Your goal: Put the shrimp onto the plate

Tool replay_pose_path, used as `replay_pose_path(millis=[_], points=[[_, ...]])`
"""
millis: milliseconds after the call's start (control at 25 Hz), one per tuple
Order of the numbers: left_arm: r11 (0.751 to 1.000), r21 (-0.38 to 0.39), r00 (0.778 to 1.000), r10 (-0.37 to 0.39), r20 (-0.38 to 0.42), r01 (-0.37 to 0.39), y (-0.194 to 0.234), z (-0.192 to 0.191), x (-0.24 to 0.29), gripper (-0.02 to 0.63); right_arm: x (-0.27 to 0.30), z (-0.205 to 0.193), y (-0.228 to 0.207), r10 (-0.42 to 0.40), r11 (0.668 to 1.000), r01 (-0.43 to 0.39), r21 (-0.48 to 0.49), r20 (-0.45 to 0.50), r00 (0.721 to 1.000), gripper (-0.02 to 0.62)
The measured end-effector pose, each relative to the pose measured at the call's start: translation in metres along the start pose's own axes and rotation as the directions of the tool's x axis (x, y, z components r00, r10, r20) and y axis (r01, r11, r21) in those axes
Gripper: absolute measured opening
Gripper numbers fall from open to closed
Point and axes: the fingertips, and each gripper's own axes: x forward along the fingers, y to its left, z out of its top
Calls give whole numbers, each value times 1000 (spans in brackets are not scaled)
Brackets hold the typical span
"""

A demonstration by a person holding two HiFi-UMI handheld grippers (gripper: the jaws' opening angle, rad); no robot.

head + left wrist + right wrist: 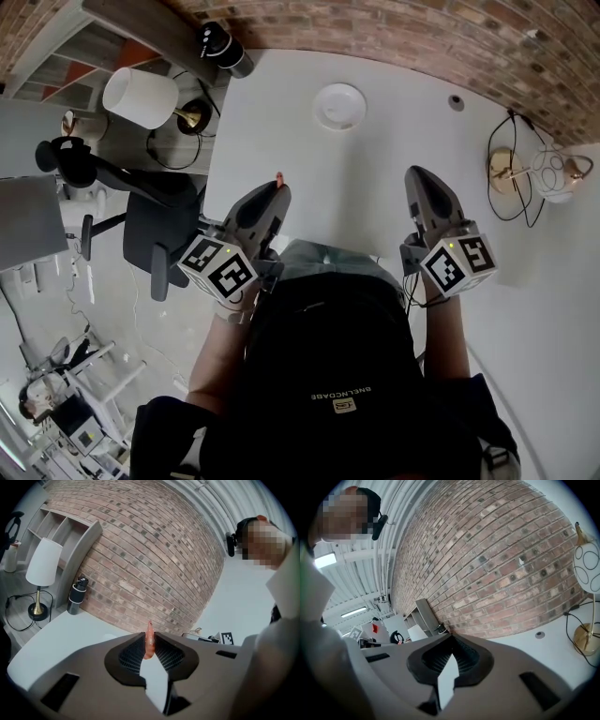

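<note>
Brick wall (pixel 394 28) closes the far side, and under it lies the white counter (pixel 375 178). I hold both tongs above its near part. The right tongs (pixel 418 180) are pressed together with nothing between them, and the left tongs (pixel 278 190) are clenched on their load. Well ahead of both, near the wall, sits the small round plate (pixel 339 106). The shrimp (pixel 149 641) is that load. It stands upright between the ribbed pads, and the end that pokes past the tips is, I think, the thin one.
</note>
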Motion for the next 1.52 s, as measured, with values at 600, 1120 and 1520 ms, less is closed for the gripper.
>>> replay_pose_path(millis=[600, 1120, 1520], points=[[994, 18, 993, -103, -59, 104, 33, 28, 28, 63, 32, 15, 16, -65, 997, 66, -28, 38, 997, 2], [978, 3, 970, -205, -132, 208, 46, 28, 73, 63, 20, 32, 22, -168, 983, 173, -61, 89, 982, 2], [961, -11, 932, -272, -238, 278, 56, 10, 115, 63, -3, 27, 27, -280, 958, 285, -40, 103, 955, 2]])
